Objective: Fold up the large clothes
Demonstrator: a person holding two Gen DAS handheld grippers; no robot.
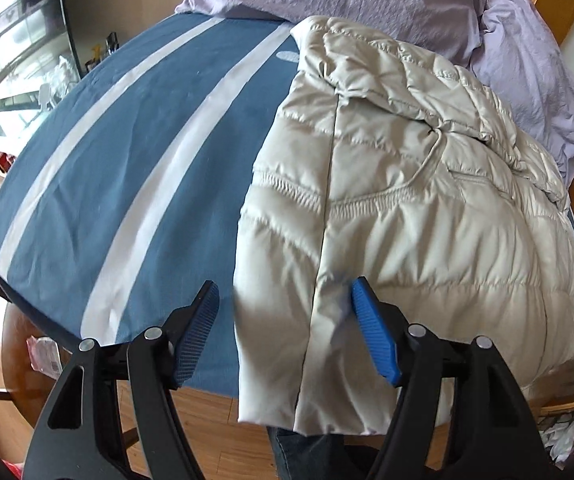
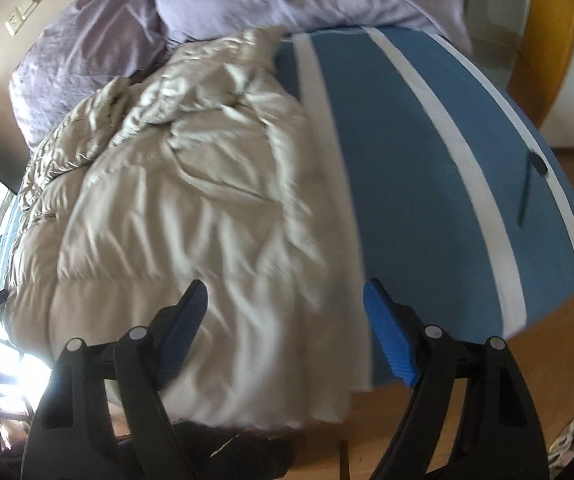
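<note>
The right claw [image 2: 285,312] hung wide open over the near edge of a puffy beige jacket [image 2: 175,208], gripping nothing. The jacket lay crumpled on a blue bed sheet [image 2: 419,184] with white stripes, hem drooping over the edge. Lilac bedding [image 2: 135,28] was bunched up behind it. Picture was pretty blurry.
</note>
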